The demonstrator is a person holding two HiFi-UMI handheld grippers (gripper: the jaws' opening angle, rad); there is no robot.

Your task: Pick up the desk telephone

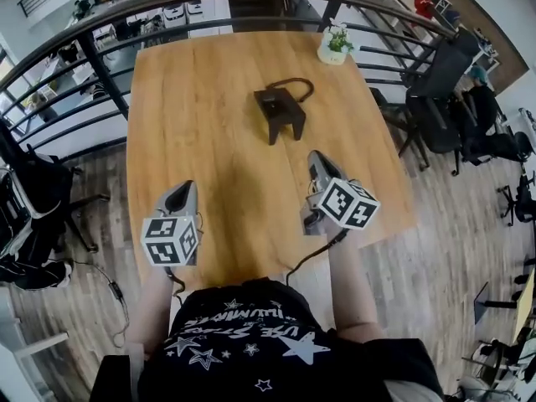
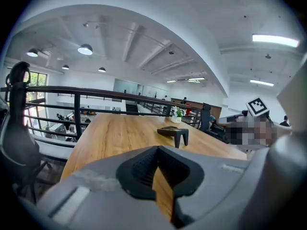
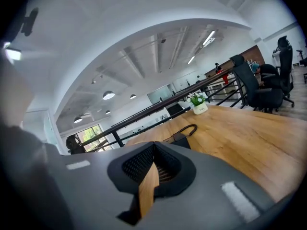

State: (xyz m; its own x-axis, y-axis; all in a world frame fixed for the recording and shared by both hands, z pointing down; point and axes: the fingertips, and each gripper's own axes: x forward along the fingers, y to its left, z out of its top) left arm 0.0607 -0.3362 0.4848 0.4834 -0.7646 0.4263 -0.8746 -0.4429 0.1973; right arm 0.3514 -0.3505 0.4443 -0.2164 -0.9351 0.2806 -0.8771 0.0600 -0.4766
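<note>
The dark desk telephone (image 1: 280, 111) stands in the middle of the wooden table (image 1: 188, 90), with its cord looping behind it. It is also visible in the left gripper view (image 2: 176, 132) and, partly hidden behind the jaws, in the right gripper view (image 3: 181, 137). My left gripper (image 1: 181, 193) hovers over the table's near left part, jaws shut and empty. My right gripper (image 1: 317, 159) is over the near right part, closer to the telephone but apart from it, also shut on nothing. Only a thin sliver of table shows between each gripper's jaws (image 2: 160, 176) (image 3: 149, 176).
A small potted plant (image 1: 335, 47) sits at the table's far right corner. A dark metal railing (image 1: 100, 65) curves around the far and left sides. Black office chairs (image 1: 440, 82) stand to the right of the table.
</note>
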